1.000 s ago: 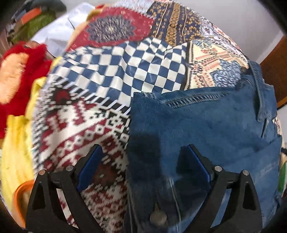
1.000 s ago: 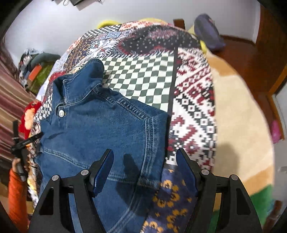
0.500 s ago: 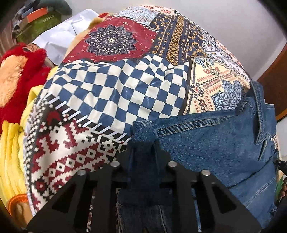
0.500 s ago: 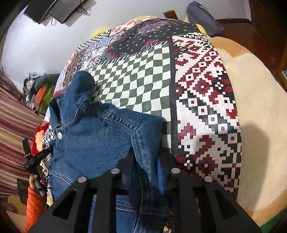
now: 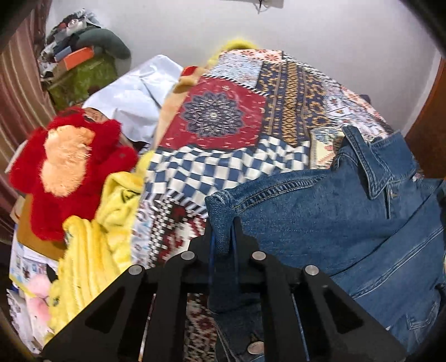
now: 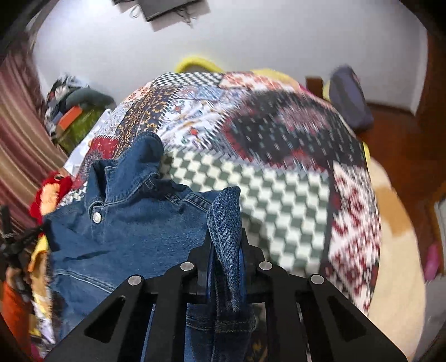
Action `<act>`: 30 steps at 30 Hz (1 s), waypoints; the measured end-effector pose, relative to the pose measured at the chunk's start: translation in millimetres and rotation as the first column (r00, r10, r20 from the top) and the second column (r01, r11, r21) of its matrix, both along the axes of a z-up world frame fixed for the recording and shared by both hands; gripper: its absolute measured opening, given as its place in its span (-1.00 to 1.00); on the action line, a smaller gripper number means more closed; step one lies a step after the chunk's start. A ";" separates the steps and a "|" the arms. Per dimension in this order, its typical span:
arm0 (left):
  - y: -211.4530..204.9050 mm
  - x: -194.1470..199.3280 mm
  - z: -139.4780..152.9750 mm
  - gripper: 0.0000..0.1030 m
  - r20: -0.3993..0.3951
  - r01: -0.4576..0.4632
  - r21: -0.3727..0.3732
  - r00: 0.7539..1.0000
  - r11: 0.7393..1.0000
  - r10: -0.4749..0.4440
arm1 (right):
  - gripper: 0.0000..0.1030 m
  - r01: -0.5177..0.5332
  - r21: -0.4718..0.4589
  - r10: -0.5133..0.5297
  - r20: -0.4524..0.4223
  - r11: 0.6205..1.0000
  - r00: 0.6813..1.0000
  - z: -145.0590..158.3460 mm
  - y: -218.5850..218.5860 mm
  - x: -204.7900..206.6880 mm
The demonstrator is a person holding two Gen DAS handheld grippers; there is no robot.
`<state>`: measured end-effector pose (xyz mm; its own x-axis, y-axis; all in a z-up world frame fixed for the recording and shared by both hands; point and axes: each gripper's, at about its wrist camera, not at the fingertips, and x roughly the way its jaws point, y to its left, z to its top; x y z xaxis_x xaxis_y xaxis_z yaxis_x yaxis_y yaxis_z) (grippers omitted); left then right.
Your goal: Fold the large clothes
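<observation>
Fingers (image 5: pixel 216 236) of both grippers pinch denim jacket (image 5: pixel 320 211).

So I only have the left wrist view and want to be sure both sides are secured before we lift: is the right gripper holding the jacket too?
Observer: Yes, the right gripper is shut on a bunched fold of the denim jacket.
Operator: Is anything lying on that side of the bed?
Observer: A dark blue-grey bag sits at the far right corner of the patchwork quilt.
Operator: And on the wall?
Observer: A dark flat device with dangling cables hangs up high.
</observation>
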<state>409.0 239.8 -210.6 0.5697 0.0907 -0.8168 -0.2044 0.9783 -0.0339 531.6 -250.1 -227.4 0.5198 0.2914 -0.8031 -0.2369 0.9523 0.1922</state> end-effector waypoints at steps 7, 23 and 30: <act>6.1 22.7 -32.4 -0.73 -0.057 -0.027 0.022 0.998 0.999 0.028 | -0.78 -0.012 -0.130 0.008 -0.027 0.991 1.000 -37.0 19.0 21.3; -5.0 22.2 -41.7 0.05 -0.108 -0.028 0.111 0.993 0.993 0.040 | 0.45 0.031 -0.285 -0.040 -0.024 0.958 0.999 -49.1 -0.1 10.9; -20.9 -4.6 -6.0 0.24 -0.064 -0.017 0.074 0.998 0.997 0.022 | 0.45 0.060 -0.215 -0.061 0.002 0.975 0.998 -0.8 -17.3 -26.5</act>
<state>404.5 218.9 -216.5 0.5137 0.1628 -0.8424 -0.2231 0.9734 0.0521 505.1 -267.4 -228.2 0.5276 0.0798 -0.8457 -0.1773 0.9840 -0.0177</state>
